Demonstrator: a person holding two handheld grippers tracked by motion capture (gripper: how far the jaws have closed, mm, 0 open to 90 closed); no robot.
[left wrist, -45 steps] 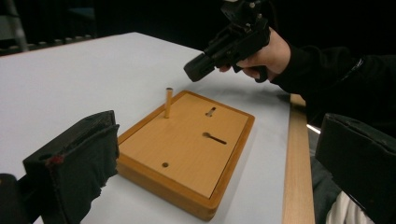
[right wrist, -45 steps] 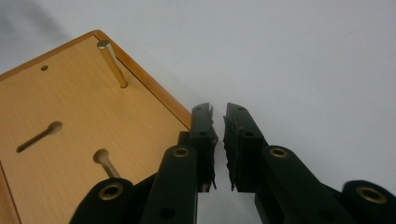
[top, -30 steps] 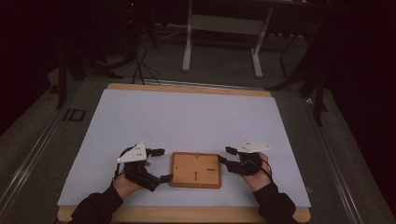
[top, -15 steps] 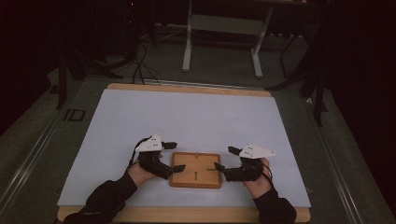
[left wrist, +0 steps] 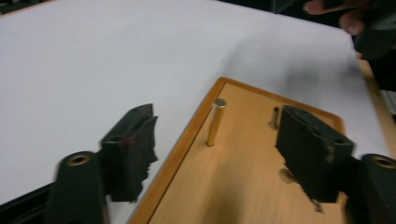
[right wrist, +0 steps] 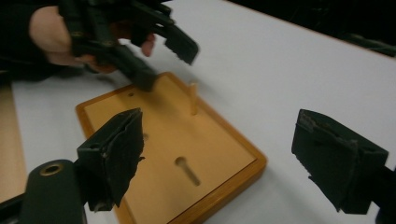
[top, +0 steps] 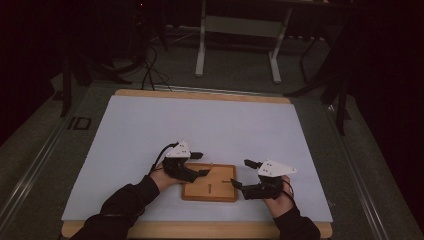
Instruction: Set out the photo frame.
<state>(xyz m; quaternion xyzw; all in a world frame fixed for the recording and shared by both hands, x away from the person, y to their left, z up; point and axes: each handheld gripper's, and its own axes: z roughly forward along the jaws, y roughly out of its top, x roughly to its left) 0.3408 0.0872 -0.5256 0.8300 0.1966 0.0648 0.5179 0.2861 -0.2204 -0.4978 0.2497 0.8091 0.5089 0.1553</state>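
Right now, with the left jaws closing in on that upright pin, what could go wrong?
1. The brass pin stands off-centre between the left gripper jaws, which have just been closing, so one jaw may touch first and tip it.
2. The wooden board lies loose on the white mat; the right gripper is open beside it, so it may slide.

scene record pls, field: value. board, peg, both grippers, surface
surface: white mat on a wood-edged table
board: wooden board flat on the mat near the person, with a slot in its face
peg: brass peg upright near one board edge
left gripper: left gripper over the board's left end, jaws either side of the peg, apart from it; jaws have just been closing
right gripper: right gripper at the board's right end, jaws open, nothing gripped; jaws have just been opening
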